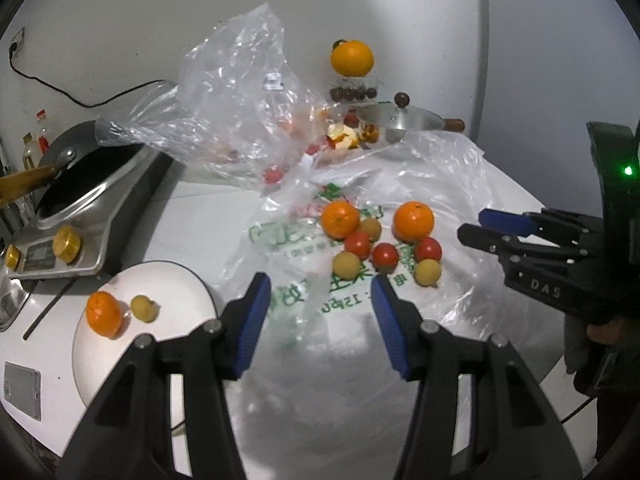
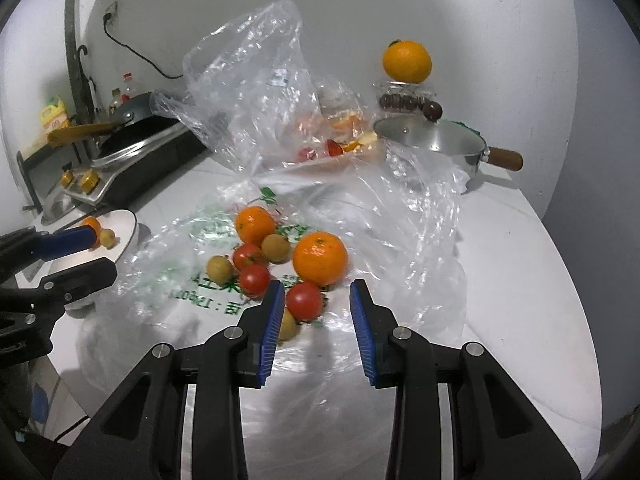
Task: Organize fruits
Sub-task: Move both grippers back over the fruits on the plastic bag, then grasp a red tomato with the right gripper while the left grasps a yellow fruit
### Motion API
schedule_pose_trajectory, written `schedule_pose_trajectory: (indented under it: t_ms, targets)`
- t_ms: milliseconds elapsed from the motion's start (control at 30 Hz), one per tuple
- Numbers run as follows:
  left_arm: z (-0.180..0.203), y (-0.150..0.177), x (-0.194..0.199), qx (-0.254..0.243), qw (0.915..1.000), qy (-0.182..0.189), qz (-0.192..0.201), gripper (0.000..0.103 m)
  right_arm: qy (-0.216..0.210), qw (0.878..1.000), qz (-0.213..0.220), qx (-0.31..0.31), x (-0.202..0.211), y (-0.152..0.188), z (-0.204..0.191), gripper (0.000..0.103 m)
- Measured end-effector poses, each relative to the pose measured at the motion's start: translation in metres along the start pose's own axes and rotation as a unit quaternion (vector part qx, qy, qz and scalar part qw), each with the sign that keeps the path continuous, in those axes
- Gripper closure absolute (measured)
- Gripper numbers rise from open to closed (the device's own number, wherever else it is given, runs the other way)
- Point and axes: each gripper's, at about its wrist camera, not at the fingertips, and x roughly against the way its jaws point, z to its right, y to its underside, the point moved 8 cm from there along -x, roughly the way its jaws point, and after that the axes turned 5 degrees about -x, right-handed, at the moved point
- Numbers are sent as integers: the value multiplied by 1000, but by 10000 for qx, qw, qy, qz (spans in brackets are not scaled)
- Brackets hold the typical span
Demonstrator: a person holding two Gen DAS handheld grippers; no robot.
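On a printed plastic bag (image 1: 280, 240) lies a cluster of fruit: two oranges (image 1: 340, 219) (image 1: 413, 221), three red tomatoes (image 1: 385, 257) and small yellow fruits (image 1: 346, 265). My left gripper (image 1: 320, 284) hovers open just short of the cluster, with only bag plastic between its fingers. A white plate (image 1: 168, 280) to its left holds one orange (image 1: 104, 314) and one yellow fruit (image 1: 143, 308). My right gripper (image 2: 317, 292) is open, and the nearest tomato (image 2: 305, 301) sits in its gap beside the left pad, unpressed. A yellow fruit (image 2: 289, 326) is partly hidden behind that finger.
A wok on a stove (image 1: 80, 200) stands at the left. At the back are a lidded steel pan (image 2: 432, 140), an orange on a clear box (image 2: 407, 61) and a crumpled clear bag (image 2: 256, 92) with more fruit. A grey slab (image 1: 22, 390) lies near the plate.
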Motion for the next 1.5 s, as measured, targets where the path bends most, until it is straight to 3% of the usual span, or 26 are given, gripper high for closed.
schedule_pose_trajectory:
  t_ms: [500, 833, 1100, 1267, 1500]
  targets:
    - [14, -3, -26, 66, 9998, 58, -194, 49, -307, 9979, -515, 236, -35, 10, -7, 67]
    - [13, -3, -33, 124, 9996, 29, -260, 49, -595, 9962, -636, -50, -50, 1, -10, 67]
    - [25, -5, -40, 69, 9995, 94, -305, 49, -742, 9907, -1075, -383, -63, 6, 4, 67]
    - [38, -8, -47, -49, 9992, 160, -366, 49, -804, 9909, -1028, -319, -61, 6, 2, 73]
    - [61, -8, -58, -166, 9979, 376, -501, 49, -800, 9940, -727, -180, -38, 2, 10, 73]
